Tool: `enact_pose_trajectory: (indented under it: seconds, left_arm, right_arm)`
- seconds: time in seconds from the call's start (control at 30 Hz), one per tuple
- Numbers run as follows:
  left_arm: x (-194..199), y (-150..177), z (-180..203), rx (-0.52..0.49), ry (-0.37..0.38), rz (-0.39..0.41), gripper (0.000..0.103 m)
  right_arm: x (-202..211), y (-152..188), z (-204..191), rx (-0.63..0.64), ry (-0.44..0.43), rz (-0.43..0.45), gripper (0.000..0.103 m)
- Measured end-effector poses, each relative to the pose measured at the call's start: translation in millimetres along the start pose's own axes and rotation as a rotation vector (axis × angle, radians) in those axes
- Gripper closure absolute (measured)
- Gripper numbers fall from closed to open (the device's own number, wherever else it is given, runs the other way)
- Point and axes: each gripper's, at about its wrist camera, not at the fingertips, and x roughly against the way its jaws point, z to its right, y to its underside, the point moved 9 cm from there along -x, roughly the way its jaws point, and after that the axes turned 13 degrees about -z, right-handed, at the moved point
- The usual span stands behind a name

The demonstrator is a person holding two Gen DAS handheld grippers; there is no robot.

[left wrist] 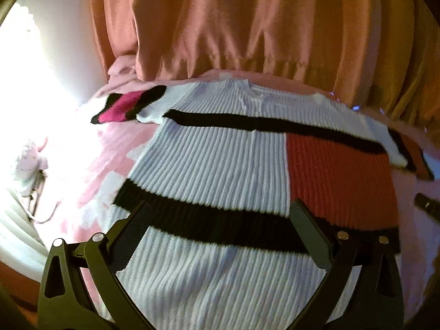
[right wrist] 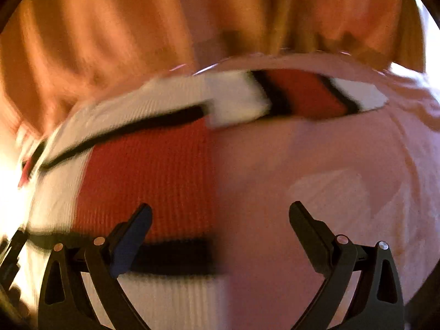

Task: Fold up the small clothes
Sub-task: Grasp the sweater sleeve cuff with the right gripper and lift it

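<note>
Sweater (left wrist: 220, 159) flat; right gripper (right wrist: 220, 220) spread over its side edge.

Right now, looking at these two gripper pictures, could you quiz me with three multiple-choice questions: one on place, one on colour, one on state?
1. Where does the sweater lie?
A. on the pink bedcover
B. on a hanger
C. in a basket

2. What colour is its big block by the right sleeve?
A. green
B. red
C. yellow

3. How does the left gripper stand?
A. shut on cloth
B. open, empty
C. out of view

Answers: A, it is spread flat on the cover; B, the red panel shows in both views; B, its fingers are spread apart.
</note>
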Motion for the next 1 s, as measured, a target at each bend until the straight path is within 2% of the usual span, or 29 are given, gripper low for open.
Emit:
enact_pose_trajectory:
  seconds: [0.13,0.27,0.33,0.4,0.47,0.63,0.67,0.7,0.73,0.77,0.9,0.97,1.0]
  left_arm:
    - [-17.1,-16.8,10.5,0.024,0.050,-0.022,0.005]
    - [-33.7,-31.1,23.0,0.003,0.042,-0.006,0.005]
    - [-40.1,-35.6,29.3,-0.014,0.035,0.007,0.005]
    - [-45.0,-39.0,35.2,-0.033,0.033,0.020,0.005]
    - [-49.2,-40.9,42.5,-0.050,0.041,0.028,0.005]
    - [-59.1,-36.2,53.7,-0.072,0.068,0.011,0.005]
    - [-61.3,-34.3,55.0,-0.078,0.073,0.005,0.005]
    - [-63.0,-32.9,55.8,-0.082,0.074,0.002,0.005]
    - [-64.1,-31.4,55.2,-0.084,0.075,0.000,0.005]
    - [-64.7,-30.5,54.7,-0.086,0.077,-0.001,0.005]
    - [-65.3,-29.6,47.8,-0.075,0.092,-0.006,0.005]
    - [-63.4,-30.8,44.4,-0.066,0.102,-0.003,0.005]
    - [-61.7,-31.7,42.0,-0.060,0.110,-0.001,0.005]
  right_arm:
    - [-21.9,-67.0,100.6,-0.147,0.061,0.043,0.012]
    - [-45.8,-114.1,177.4,-0.275,0.071,0.066,0.014]
    - [-65.0,-133.4,204.4,-0.333,0.060,0.049,0.022]
    - [-79.0,-142.9,220.2,-0.403,0.014,0.033,0.042]
    - [-90.1,-149.0,230.1,-0.454,-0.021,0.022,0.050]
    - [-101.7,-166.5,232.1,-0.431,0.017,0.022,0.052]
    - [-102.8,-168.5,233.3,-0.429,0.027,0.021,0.057]
    - [-103.0,-169.6,234.5,-0.432,0.040,0.019,0.068]
    - [-102.1,-171.0,235.7,-0.431,0.032,0.021,0.075]
    - [-100.5,-172.2,235.3,-0.435,0.012,0.030,0.088]
    - [-65.7,-187.1,206.6,-0.413,-0.067,0.137,0.090]
    - [-43.7,-197.9,175.4,-0.365,-0.133,0.177,0.090]
    - [-26.8,-205.5,145.5,-0.306,-0.175,0.200,0.090]
